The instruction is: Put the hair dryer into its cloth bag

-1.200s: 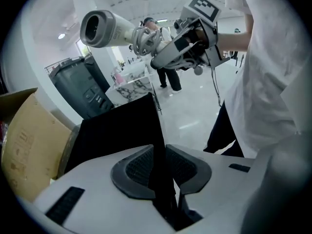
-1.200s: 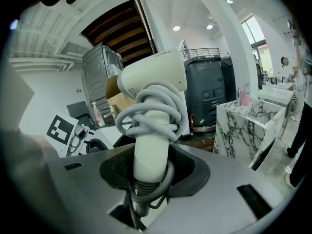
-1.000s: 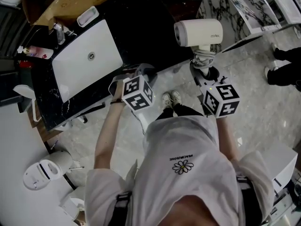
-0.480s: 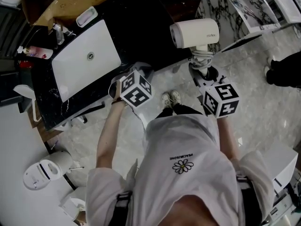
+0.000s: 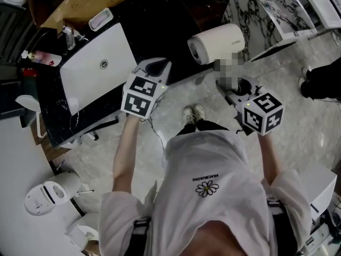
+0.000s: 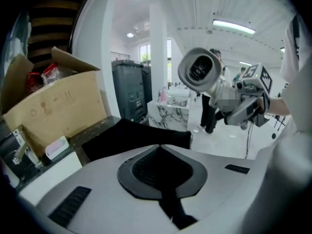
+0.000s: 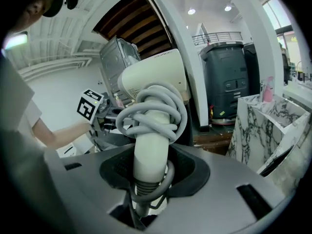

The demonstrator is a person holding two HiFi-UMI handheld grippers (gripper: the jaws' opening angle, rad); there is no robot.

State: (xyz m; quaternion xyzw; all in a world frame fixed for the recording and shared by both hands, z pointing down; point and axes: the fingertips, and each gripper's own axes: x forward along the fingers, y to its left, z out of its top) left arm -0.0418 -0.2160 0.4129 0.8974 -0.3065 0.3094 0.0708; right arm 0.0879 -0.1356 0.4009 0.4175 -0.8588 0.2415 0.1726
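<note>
Looking down in the head view: right claw point(image 5: 233, 85) holds the hair dryer point(image 5: 216, 40) up beside the black table point(image 5: 170, 20). Left gripper view: left claw point(image 6: 158, 150), just closing, pinches the black cloth bag point(image 6: 136, 136). Right gripper view: right claw clenched on the hair dryer handle, cord point(image 7: 151, 106) coiled round it.

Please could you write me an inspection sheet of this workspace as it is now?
Surface: black counter with a white sink.
Job's things: hair dryer held in the air; cloth bag at the counter's edge.
Clutter: cardboard box and small tray at the counter's back.
Grippers: left gripper just closed on the bag; right gripper shut on the dryer's handle.
Cables: cord coiled round the handle.
Surroundings: marble floor, dark bin.
</note>
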